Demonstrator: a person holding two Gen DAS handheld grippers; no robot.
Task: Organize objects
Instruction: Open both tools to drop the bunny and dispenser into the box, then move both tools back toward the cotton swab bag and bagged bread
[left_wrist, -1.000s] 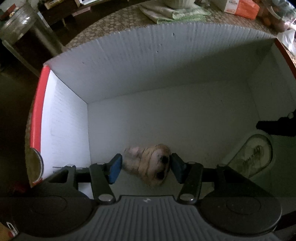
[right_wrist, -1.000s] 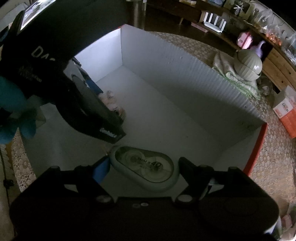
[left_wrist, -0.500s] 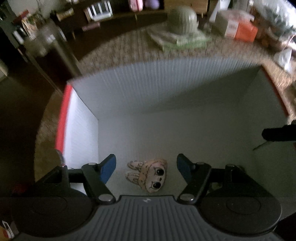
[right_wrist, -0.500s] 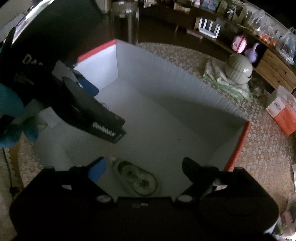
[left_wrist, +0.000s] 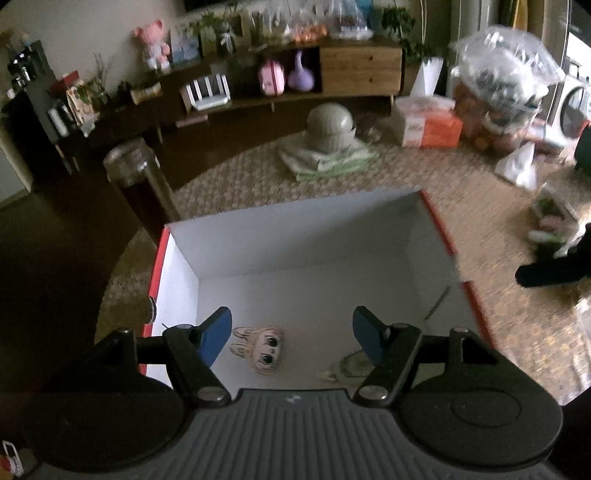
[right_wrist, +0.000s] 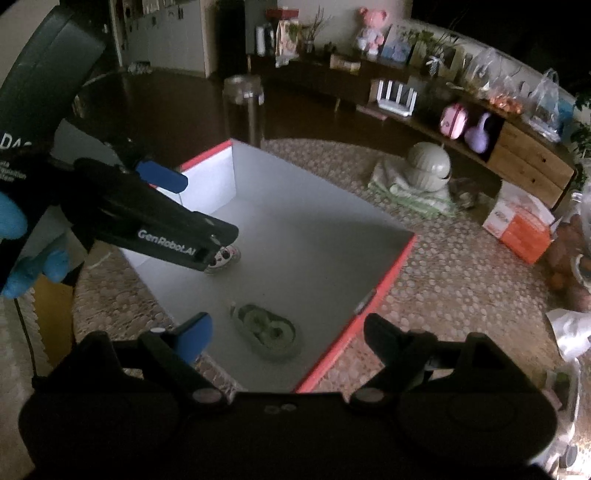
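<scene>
Here the doll face charm (left_wrist: 263, 349) and the green tape dispenser (right_wrist: 269, 330) both lie flat on the floor of the white box (right_wrist: 317, 236), the charm at the left and the dispenser at the right, its long axis running near to far. The left gripper (left_wrist: 291, 334) hangs above the charm and the right gripper (right_wrist: 286, 334) above the dispenser, each spread wide, holding and touching nothing.

The left gripper (right_wrist: 184, 206) covers most of the doll (right_wrist: 225, 256) mid-left in the right view. Lower centre of the left view, a finger (left_wrist: 369, 341) hides half the tape (left_wrist: 351, 365). Clutter (left_wrist: 546, 225) at right edge is blurred (unreadable).
</scene>
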